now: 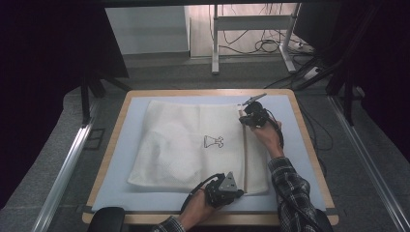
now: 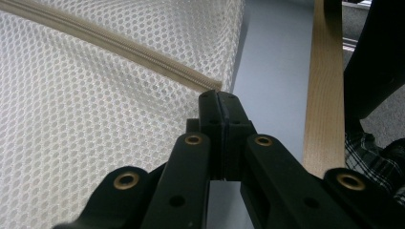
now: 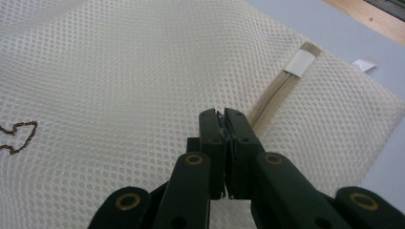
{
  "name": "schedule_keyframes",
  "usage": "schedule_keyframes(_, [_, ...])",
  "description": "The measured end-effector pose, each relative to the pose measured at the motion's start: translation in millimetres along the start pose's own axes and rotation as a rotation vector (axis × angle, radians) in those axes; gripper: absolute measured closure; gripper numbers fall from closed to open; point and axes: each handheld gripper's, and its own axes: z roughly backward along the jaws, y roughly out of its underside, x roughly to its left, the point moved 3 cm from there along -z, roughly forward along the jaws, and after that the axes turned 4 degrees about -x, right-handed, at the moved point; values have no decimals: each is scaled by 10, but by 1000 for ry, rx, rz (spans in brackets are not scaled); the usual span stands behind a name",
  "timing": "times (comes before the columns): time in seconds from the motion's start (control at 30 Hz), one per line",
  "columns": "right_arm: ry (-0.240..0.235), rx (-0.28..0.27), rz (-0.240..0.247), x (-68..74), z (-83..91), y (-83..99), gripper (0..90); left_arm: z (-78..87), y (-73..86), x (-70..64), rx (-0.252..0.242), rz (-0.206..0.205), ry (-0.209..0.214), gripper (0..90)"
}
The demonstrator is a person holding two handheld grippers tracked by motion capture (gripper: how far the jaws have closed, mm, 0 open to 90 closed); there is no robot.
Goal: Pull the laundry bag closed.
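A white mesh bag [image 1: 183, 145] lies flat on the pale blue mat [image 1: 290, 145], with a small dark drawing [image 1: 213, 141] printed at its middle. A beige zipper [image 1: 245, 154] runs along the bag's right side. My left gripper [image 1: 241, 192] is at the zipper's near end, jaws shut on the bag's edge [image 2: 219, 93] where the zipper [image 2: 119, 45] stops. My right gripper [image 1: 244, 118] is near the zipper's far end. In the right gripper view its jaws [image 3: 224, 117] are shut on a small piece at the zipper [image 3: 272, 98], apparently the pull. A white tab [image 3: 300, 62] covers the zipper's far tip.
The mat covers a wooden table [image 1: 110, 145] whose edge [image 2: 327, 86] runs close to my left gripper. A plaid sleeve [image 1: 292, 193] reaches in from the bottom right. Desk legs and cables [image 1: 261, 46] stand on the floor beyond the table.
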Motion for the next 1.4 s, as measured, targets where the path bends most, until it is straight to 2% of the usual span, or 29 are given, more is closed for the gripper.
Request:
schedule_keyframes(0.93, [20,1,-46,-209,-218,-107,863,-1,0,-1,0,0,-1,899])
schedule_keyframes(1.4, [30,-1,-54,-287,-290,-193,863,-1,0,-1,-1,0,-1,899])
